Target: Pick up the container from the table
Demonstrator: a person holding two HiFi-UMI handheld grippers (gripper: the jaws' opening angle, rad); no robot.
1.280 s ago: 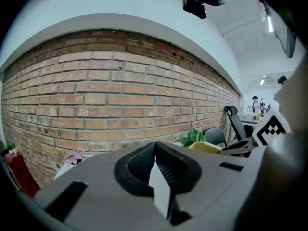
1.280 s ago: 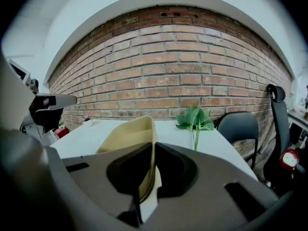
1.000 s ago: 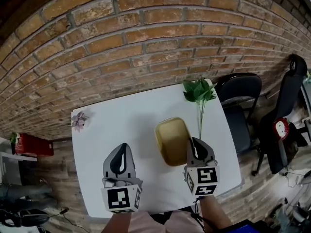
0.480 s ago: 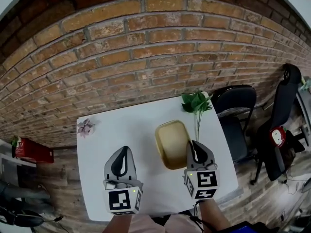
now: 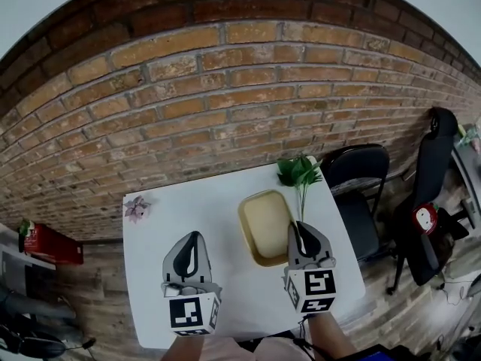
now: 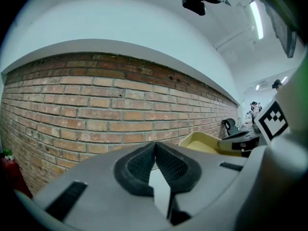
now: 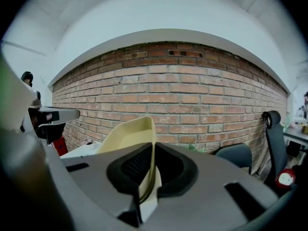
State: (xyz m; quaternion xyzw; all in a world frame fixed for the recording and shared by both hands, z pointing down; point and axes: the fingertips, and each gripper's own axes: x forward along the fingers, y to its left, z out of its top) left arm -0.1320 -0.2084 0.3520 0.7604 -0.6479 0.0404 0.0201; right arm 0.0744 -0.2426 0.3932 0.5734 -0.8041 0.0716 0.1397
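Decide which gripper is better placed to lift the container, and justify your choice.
Right. The right gripper is shut on the near rim of the container; the left gripper is shut on nothing, apart from it.

Right tongs [image 7: 153,148] clamped on the thin wall of the yellow container [image 7: 126,134], one pad each side. Container extends ahead-left. Brick wall [image 7: 202,100] behind, chair [image 7: 235,154] at right.

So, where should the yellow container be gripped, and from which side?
Grip the thin upright wall on the right side of the yellow container, coming from the end nearest the person. The tray looks too wide to span, but its wall fits between the pads; the right tool is shut on it there.
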